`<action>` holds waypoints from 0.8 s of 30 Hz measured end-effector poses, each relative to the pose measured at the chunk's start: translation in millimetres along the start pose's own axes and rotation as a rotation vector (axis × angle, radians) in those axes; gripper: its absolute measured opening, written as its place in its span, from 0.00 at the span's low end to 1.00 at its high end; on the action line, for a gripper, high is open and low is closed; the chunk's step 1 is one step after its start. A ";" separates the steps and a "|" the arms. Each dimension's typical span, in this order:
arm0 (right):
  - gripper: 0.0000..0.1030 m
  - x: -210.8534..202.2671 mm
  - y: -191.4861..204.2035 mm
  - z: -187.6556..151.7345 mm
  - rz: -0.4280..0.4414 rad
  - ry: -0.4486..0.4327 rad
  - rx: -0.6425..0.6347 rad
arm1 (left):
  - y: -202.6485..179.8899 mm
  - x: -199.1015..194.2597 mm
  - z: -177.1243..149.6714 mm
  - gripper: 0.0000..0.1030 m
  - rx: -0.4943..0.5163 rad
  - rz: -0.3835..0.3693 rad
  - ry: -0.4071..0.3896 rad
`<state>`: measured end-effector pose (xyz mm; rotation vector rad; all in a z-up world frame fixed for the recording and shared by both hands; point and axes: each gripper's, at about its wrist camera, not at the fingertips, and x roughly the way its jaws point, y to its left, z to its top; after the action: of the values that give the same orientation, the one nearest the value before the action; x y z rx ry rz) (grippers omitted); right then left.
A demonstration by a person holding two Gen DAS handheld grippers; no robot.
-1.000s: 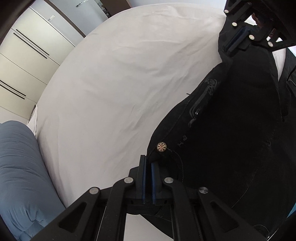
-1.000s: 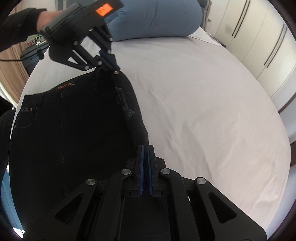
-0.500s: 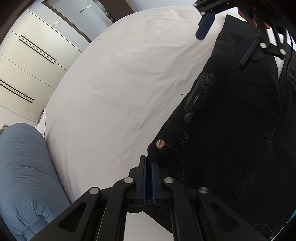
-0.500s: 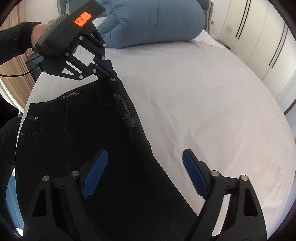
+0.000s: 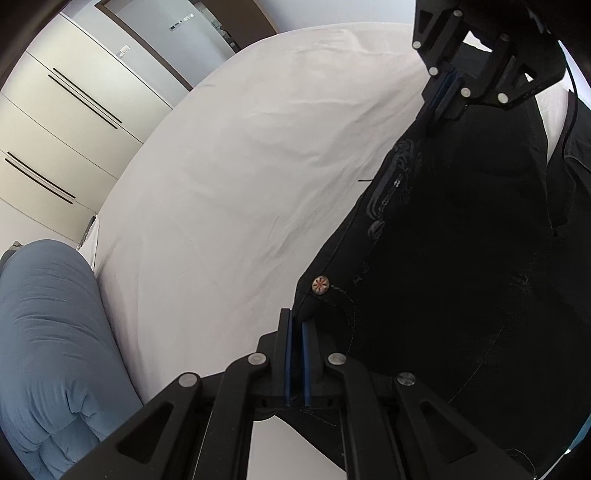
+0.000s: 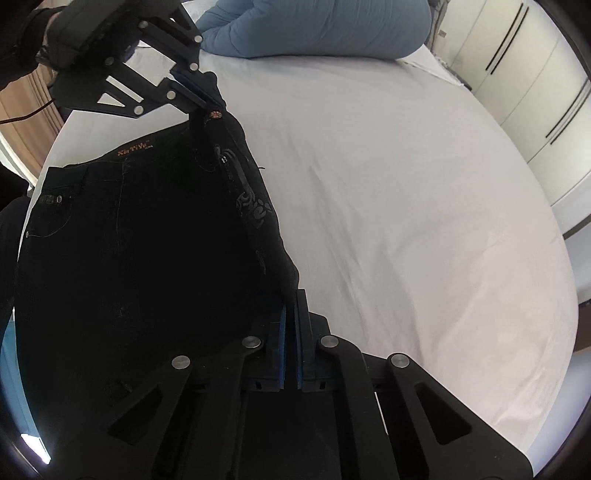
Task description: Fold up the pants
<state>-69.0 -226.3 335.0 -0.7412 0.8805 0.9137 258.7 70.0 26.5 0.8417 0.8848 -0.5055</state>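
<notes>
**Both grippers pinch one edge of the black pants over the bed**

The left gripper (image 5: 296, 325) points steeply down, its jaws closed tight on the waistband corner of the black pants (image 5: 461, 266), just below the metal button (image 5: 320, 285). In the right wrist view the same gripper (image 6: 207, 94) reaches in from the upper left, angled down toward the bed, with a dark sleeve (image 6: 14, 44) behind it at the frame's edge.

The right gripper (image 6: 290, 302) also tilts steeply down. Its jaws are pressed together on the same edge of the pants farther along the leg, past the printed pattern (image 6: 255, 206). From the left wrist view it (image 5: 445, 99) comes in from the top right, blue pads clamped on the fabric.

Between the two grips this edge of the pants runs nearly straight, raised off the white bedsheet (image 6: 406, 203). The rest of the garment spreads on the bed toward the person. A blue duvet (image 6: 317, 26) is bunched at the head of the bed, well apart from the pants.
</notes>
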 end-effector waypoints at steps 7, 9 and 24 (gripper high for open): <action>0.02 -32.4 80.9 -17.5 -0.157 -0.018 -0.180 | -25.6 -34.6 -21.2 0.04 0.013 0.035 -0.041; 0.02 -35.6 104.1 -24.8 -0.213 -0.010 -0.236 | -44.8 -48.3 -32.6 0.04 0.037 0.046 -0.050; 0.02 -20.2 258.7 -66.0 -0.294 0.070 -0.424 | -165.0 -90.8 -145.3 0.04 0.010 0.027 -0.001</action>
<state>-326.7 -178.9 280.0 -1.2403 0.6197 0.8212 26.8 95.9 -19.7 0.8617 0.8699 -0.4875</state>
